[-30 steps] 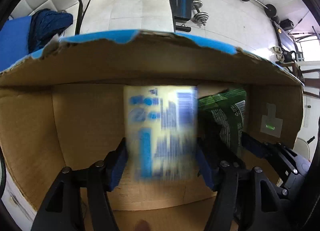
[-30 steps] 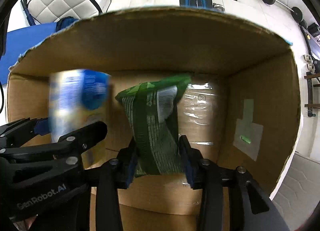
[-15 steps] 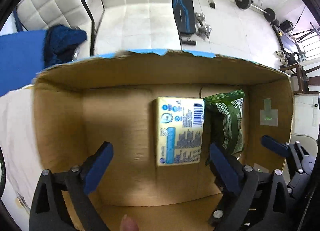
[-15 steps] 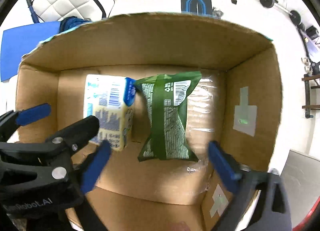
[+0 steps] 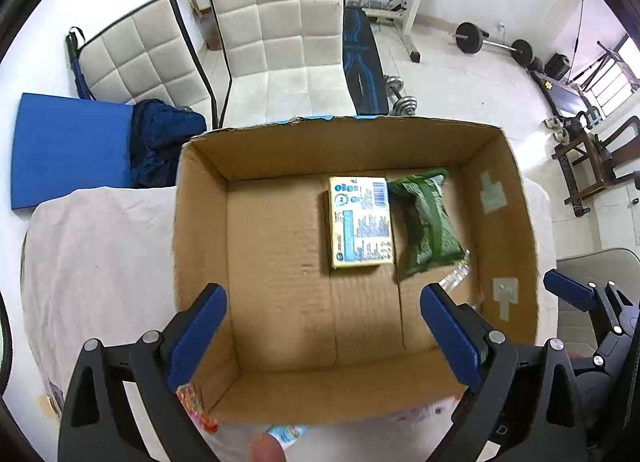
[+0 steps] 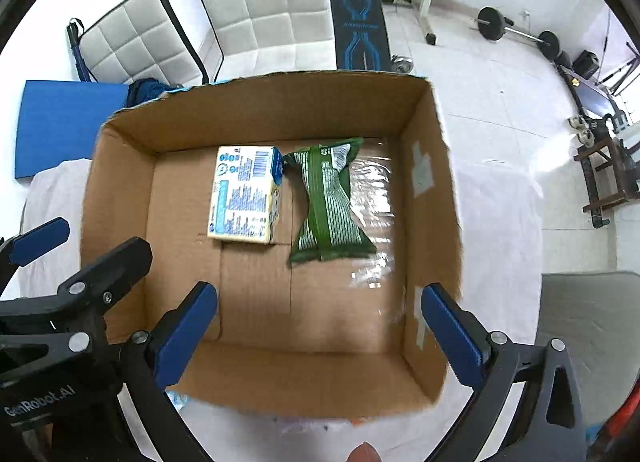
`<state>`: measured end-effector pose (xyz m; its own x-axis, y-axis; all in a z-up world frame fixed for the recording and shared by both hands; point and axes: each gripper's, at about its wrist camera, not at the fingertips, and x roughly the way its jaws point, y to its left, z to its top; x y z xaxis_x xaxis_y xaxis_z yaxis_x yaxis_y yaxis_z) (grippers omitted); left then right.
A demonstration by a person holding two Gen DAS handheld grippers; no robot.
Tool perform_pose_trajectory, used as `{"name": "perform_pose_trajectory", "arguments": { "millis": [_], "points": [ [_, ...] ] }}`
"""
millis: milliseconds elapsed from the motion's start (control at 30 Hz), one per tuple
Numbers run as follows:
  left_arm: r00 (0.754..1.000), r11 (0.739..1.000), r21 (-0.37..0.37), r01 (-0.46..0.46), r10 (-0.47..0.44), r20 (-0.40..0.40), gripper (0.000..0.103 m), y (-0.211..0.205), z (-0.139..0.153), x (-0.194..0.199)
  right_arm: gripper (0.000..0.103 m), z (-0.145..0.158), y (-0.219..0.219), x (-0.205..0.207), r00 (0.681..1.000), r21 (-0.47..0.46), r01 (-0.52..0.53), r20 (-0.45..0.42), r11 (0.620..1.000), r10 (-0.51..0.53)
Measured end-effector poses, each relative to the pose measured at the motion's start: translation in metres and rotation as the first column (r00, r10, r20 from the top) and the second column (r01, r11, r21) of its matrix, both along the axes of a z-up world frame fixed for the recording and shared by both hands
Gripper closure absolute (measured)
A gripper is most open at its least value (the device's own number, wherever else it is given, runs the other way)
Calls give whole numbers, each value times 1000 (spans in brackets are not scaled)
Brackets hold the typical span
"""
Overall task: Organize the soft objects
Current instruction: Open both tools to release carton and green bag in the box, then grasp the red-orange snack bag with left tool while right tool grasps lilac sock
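An open cardboard box (image 5: pixel 200 246) (image 6: pixel 116 198) stands on a white-covered table. Inside lie a pale yellow pack with blue print (image 5: pixel 360 222) (image 6: pixel 244 194) and, to its right, a green pouch (image 5: pixel 426 226) (image 6: pixel 328 202), side by side on the box floor. My left gripper (image 5: pixel 322 332) is open and empty, held above the box's near side. My right gripper (image 6: pixel 318 328) is open and empty too, above the near right part of the box. The right gripper's finger (image 5: pixel 568 294) shows at the right edge of the left wrist view.
A white cloth (image 5: pixel 100 262) covers the table. Two white padded chairs (image 5: pixel 280 42) stand behind it. A blue mat (image 5: pixel 68 146) with dark blue cloth (image 5: pixel 160 142) lies at the far left. Gym weights (image 5: pixel 492 42) lie on the floor. Colourful packs (image 5: pixel 192 406) peek out beside the box's near edge.
Both grippers opened and let go of the yellow pack and the green pouch, which now lie in the box. Both grippers then rose up and back out of the box.
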<state>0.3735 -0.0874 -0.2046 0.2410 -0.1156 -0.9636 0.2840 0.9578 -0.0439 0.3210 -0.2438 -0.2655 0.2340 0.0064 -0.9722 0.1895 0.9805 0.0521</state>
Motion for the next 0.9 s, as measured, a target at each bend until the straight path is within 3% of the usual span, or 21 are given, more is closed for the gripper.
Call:
{"name": "perform_pose_trajectory", "arguments": {
  "millis": [300, 467, 667, 833, 900],
  "points": [
    [994, 999, -30, -16, 19, 106, 4, 10, 56, -53, 0, 63, 13, -56, 994, -15, 5, 110, 1000, -3],
    [992, 997, -50, -52, 57, 111, 4, 21, 73, -79, 0, 75, 10, -82, 995, 49, -2, 99, 999, -3],
    [987, 993, 25, -113, 109, 117, 4, 51, 51, -114, 0, 28, -6, -120, 997, 138, 71, -19, 988, -69],
    [984, 979, 104, -174, 178, -28, 4, 82, -22, -133, 0, -51, -20, -146, 975, 182, 159, -184, 970, -125],
    [965, 966, 120, -231, 243, -98, 4, 98, -55, -136, 0, -77, -30, -155, 955, 196, 233, -229, 952, -187]
  ]
}}
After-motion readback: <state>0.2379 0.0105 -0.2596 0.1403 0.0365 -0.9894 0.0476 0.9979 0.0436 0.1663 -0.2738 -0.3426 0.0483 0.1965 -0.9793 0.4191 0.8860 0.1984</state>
